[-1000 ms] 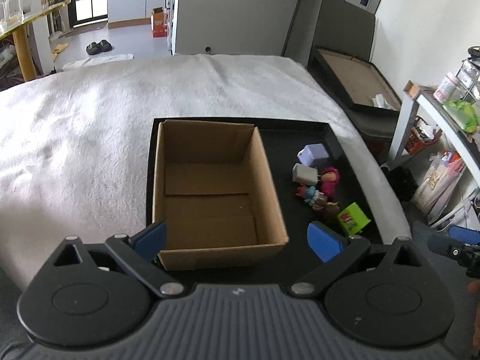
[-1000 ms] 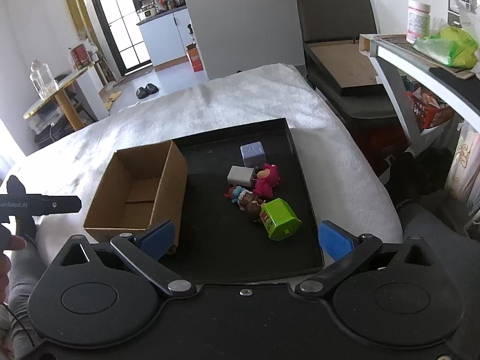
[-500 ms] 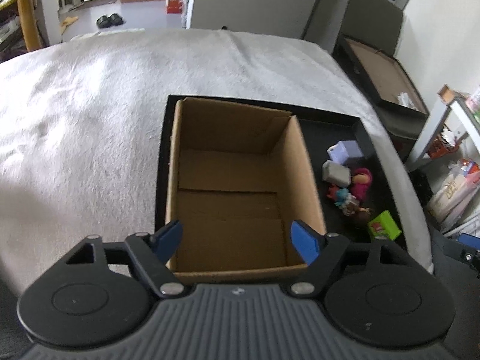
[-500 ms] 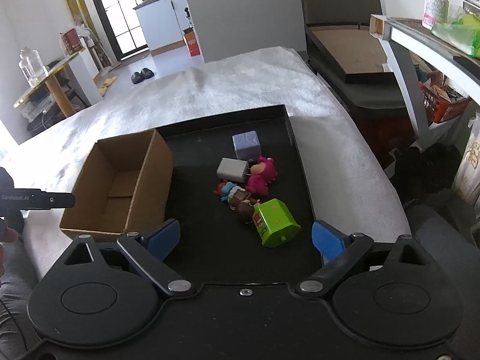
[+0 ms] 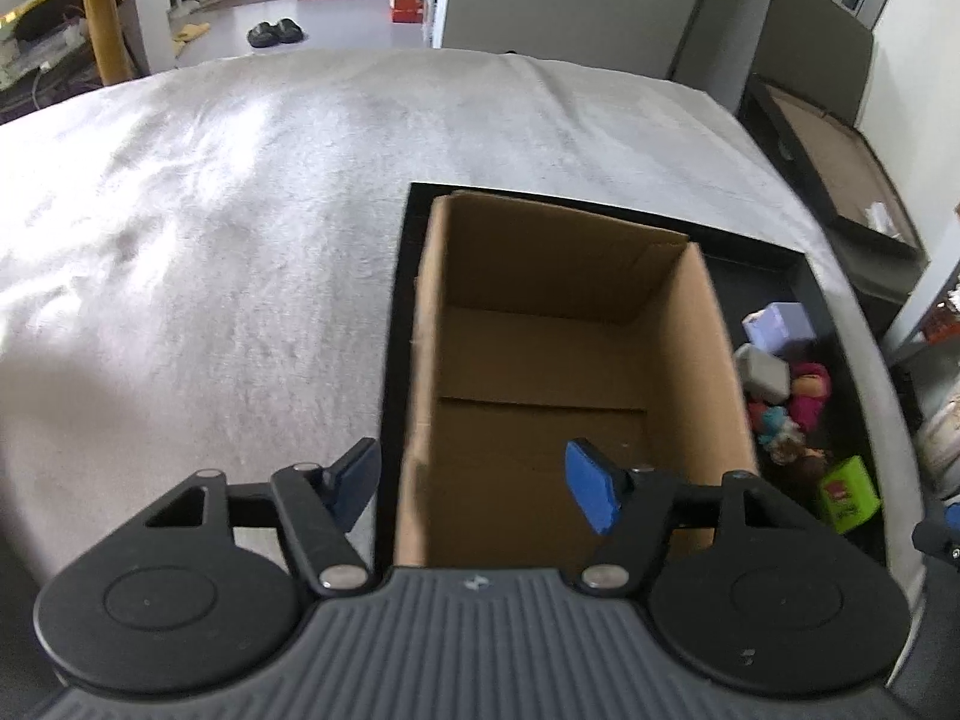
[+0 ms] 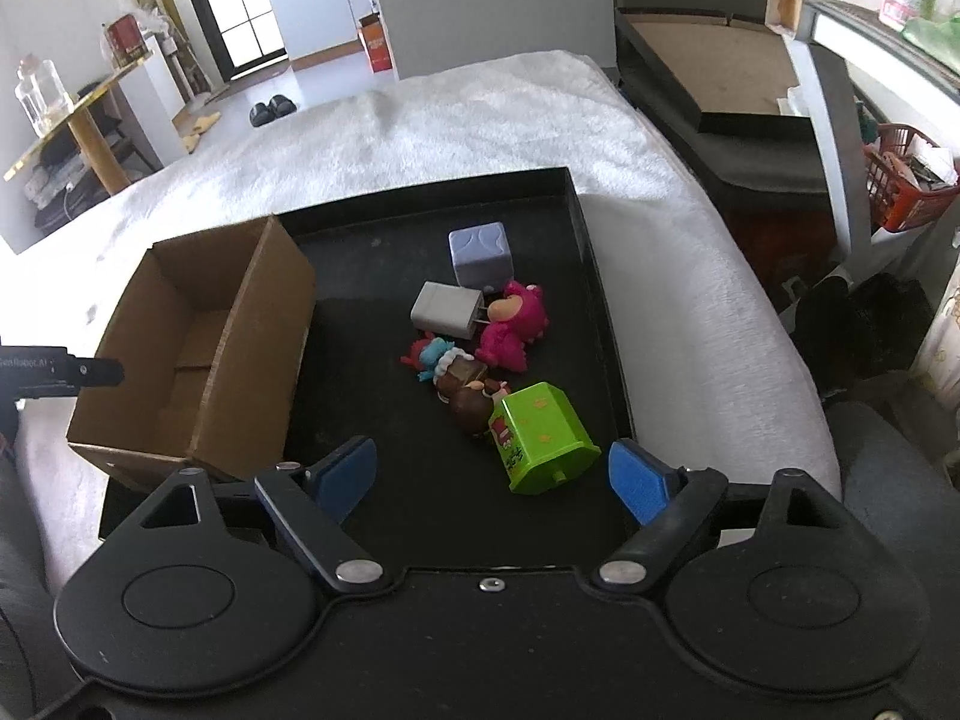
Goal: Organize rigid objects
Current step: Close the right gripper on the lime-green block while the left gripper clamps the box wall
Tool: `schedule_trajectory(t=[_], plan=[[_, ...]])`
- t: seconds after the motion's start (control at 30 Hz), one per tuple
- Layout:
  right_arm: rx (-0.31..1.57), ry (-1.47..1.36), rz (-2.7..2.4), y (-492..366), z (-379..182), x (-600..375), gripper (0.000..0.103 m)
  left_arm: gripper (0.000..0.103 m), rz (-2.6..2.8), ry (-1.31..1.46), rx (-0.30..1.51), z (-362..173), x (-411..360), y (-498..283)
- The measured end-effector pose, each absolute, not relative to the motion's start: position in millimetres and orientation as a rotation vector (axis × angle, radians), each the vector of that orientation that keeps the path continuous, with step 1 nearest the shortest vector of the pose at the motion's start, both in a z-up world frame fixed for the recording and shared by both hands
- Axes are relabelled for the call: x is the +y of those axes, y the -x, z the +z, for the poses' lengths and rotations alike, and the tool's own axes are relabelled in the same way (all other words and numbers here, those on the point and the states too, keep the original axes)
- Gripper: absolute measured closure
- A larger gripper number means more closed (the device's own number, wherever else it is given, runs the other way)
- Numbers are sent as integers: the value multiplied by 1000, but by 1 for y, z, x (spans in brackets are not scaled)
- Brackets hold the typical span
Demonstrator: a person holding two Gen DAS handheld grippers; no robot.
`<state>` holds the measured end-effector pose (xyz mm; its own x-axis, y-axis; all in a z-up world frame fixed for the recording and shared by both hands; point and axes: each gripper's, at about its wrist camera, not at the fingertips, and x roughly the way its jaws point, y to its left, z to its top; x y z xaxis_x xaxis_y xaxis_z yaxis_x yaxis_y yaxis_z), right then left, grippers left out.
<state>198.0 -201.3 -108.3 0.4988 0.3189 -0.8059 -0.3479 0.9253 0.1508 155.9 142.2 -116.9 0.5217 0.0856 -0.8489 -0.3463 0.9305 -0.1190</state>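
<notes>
1. We are at the approach stage: none of the toys has gone into the cardboard box [image 5: 576, 372] yet, and its floor is bare as far as we can see.
2. Our left gripper [image 5: 474, 489] hangs over the box's near left wall; its jaws have just been closing and now stand partly open, one pad outside that wall and one over the box's inside, not pressing on it.
3. Our right gripper [image 6: 492, 480] hovers over the black tray [image 6: 594, 276], near the green toy house [image 6: 543, 435]. Its jaws have also just been narrowing, yet they stand fairly wide and hold nothing; the house lies just ahead of them, not between the pads.
4. We judge the next move to be lowering the right jaws around the green house and closing on its flat sides, while the left steadies the box.
5. The toys sit in a tight cluster on the tray's right half, beside the box:
   - a lilac cube [image 6: 480, 255] farthest off,
   - a grey block [image 6: 447, 309] with prongs, like a plug,
   - a pink figure [image 6: 513, 324],
   - a small red and blue figure [image 6: 429, 354],
   - a brown figure [image 6: 468, 390] touching the green house, which lies tipped on its side.
6. The tray rests on a white blanket [image 6: 480, 126] covering a bed.
</notes>
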Motion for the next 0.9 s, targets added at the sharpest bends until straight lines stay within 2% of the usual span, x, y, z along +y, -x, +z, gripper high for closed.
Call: schedule_trajectory(t=[0.07,0.23,0.47,0.73,0.9], plan=[[977,42,412,-200,-113,-197,21,44,279,275,999,-121,145,-158],[1004,80,403,-206,-130,-189,24,50,291,248,1008,-131,146,-161],[967,170,372,-218,-145,-178,28,78,297,227,1028,-148,145,-169],[949,319,360,-229,-166,-160,30,92,326,134,1033,-157,138,-178],[965,377,331,-234,-181,-156,31,93,335,88,1029,-159,134,-181]])
